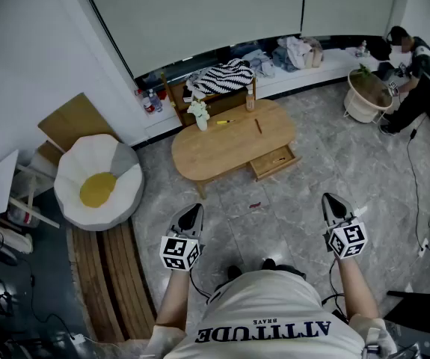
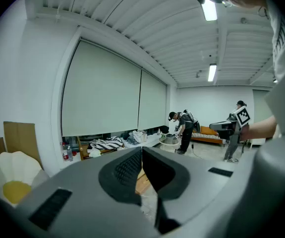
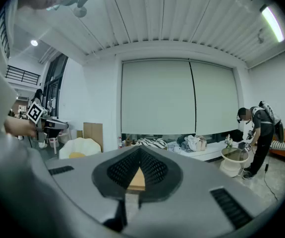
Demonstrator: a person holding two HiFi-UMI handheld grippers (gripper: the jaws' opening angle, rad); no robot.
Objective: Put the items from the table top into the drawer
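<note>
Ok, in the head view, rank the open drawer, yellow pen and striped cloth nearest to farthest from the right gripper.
1. Open drawer, on the table's near side.
2. Yellow pen, on the tabletop.
3. Striped cloth, behind the table.

Pale roller blinds [image 1: 222,10] hang at twelve o'clock above a grey marbled floor [image 1: 327,172]. A white-and-yellow egg-shaped seat [image 1: 99,172] lies at nine o'clock from the oval wooden bench [image 1: 222,153].

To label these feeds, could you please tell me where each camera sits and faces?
Head view: on head, looking steeply down at wooden table; shows left hand-held gripper, right hand-held gripper, forearms.
Left gripper view: on that gripper, along shut jaws toward window blind.
Right gripper view: likewise, jaws shut.
All share the egg cushion.
</note>
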